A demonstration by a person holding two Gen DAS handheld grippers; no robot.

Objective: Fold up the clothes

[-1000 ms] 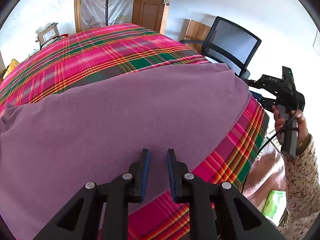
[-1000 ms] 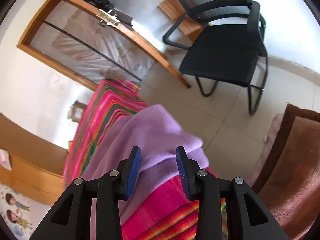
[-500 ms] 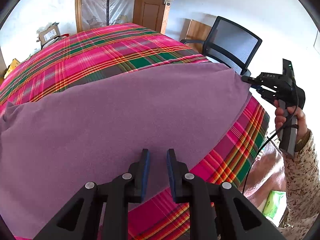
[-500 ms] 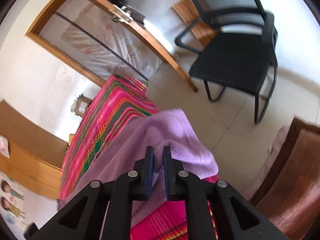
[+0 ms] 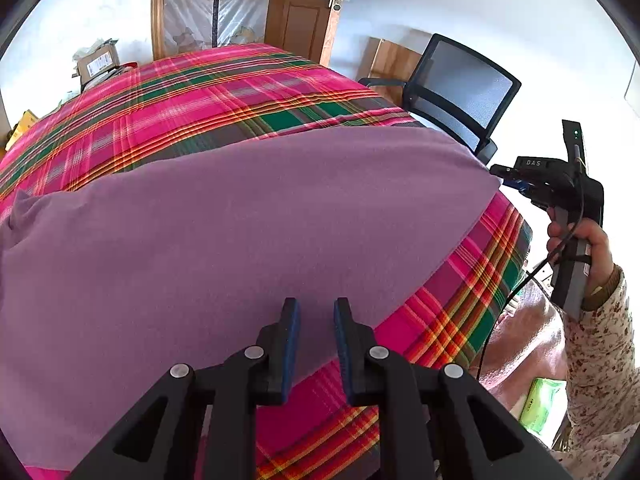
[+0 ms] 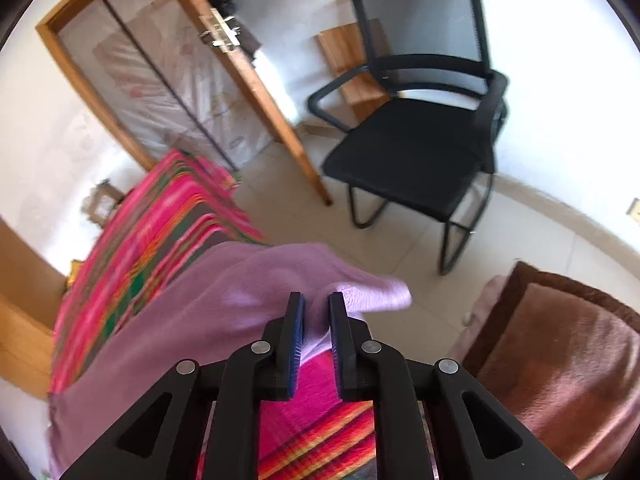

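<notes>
A purple garment (image 5: 240,220) lies spread flat across a bed with a pink plaid cover (image 5: 200,100). My left gripper (image 5: 316,308) hovers over the garment's near edge, jaws narrowly apart, the cloth lying flat beneath them and not pinched. My right gripper (image 6: 316,300) has the garment's (image 6: 180,320) right corner bunched between its pads and raised off the bed; its jaws are opening slightly. In the left wrist view the right gripper (image 5: 502,178) sits at that far right corner, held by a person's hand (image 5: 588,240).
A black mesh chair (image 6: 408,160) stands on the tiled floor right of the bed. A brown blanket (image 6: 560,352) lies at the lower right. A wooden door (image 5: 304,12) and a wrapped panel stand behind the bed. A green packet (image 5: 540,400) lies by the sleeve.
The right gripper went from wide open to closed on the garment's right corner and raised it a little, tilting as it did. The left gripper stayed put.
</notes>
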